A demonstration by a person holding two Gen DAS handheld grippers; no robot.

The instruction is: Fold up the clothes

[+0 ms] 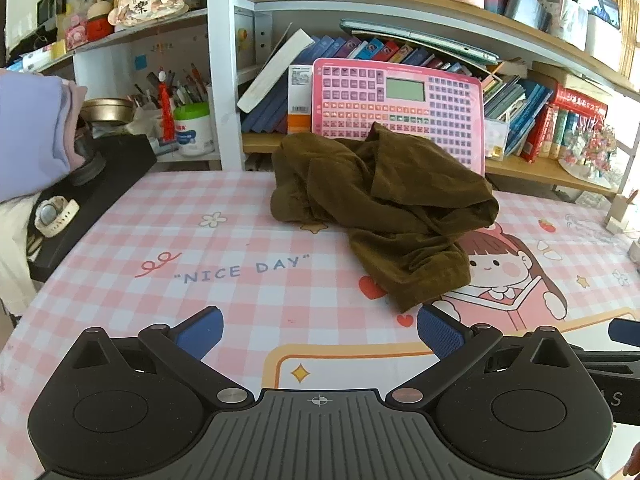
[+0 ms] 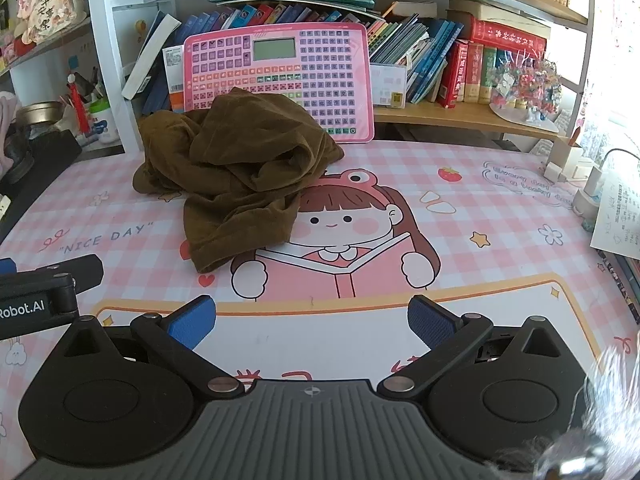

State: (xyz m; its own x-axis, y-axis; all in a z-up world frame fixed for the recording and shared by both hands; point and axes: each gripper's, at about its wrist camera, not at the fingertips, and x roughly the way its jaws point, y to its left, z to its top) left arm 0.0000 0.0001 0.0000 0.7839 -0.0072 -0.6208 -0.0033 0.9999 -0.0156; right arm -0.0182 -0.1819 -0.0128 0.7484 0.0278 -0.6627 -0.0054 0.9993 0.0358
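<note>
Olive-brown garment (image 1: 380, 208) lies crumpled on the pink checked tabletop (image 1: 248, 300), ahead and slightly right of the left tongs (image 1: 320, 332), spread wide and empty. From the right wrist, the heap sits ahead-left of the right tongs (image 2: 312, 322), also spread, empty; its long axis runs diagonally, with the left tongs likely nearer.

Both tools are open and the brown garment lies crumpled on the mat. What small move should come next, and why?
Probably bring the left tool forward to the nearest hem of the brown garment and pinch it. The garment lies bunched and untouched, both tools are open, and the right tool is farther from it.
</note>
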